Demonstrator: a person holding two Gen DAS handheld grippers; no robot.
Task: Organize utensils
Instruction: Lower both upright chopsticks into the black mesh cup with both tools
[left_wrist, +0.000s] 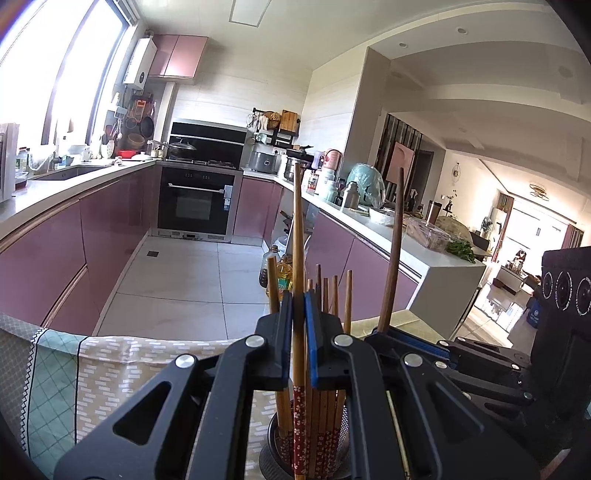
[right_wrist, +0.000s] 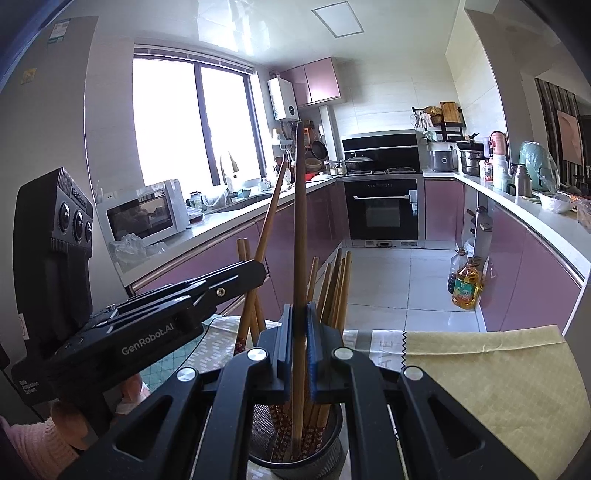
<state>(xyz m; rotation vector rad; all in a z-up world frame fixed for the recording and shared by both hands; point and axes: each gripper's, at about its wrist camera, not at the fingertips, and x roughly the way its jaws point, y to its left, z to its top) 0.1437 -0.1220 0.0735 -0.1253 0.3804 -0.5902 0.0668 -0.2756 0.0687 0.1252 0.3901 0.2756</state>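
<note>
- We see the light chopstick (left_wrist: 297, 236) standing nearly upright, its long axis running top to bottom, plain end up and its red flowered end down inside the holder (left_wrist: 275, 441).
- The left gripper (left_wrist: 299, 332) has its fingers narrowed right down on this chopstick, pressing it from both sides above the holder.
- We see the dark chopstick (right_wrist: 300, 229) upright too, leaning only slightly, its lower end reaching into the same holder (right_wrist: 332, 448).
- The right gripper (right_wrist: 298, 343) is clamped tight on that dark chopstick, blue pads touching it on either side.
- Around both stand the other chopsticks (right_wrist: 334, 291), a loose bundle in the holder, tips up and fanned a little.
- The holder is a dark mesh cup standing on a patterned cloth (left_wrist: 122, 369) just beside a plain yellow cloth (right_wrist: 491, 373).
- Both grippers sit close side by side over the holder, each tipped slightly downward; in the right wrist view the left one comes in from the left edge.
- A hand (right_wrist: 70, 417) in a pink sleeve (right_wrist: 29, 443) holds the left gripper from below.
</note>
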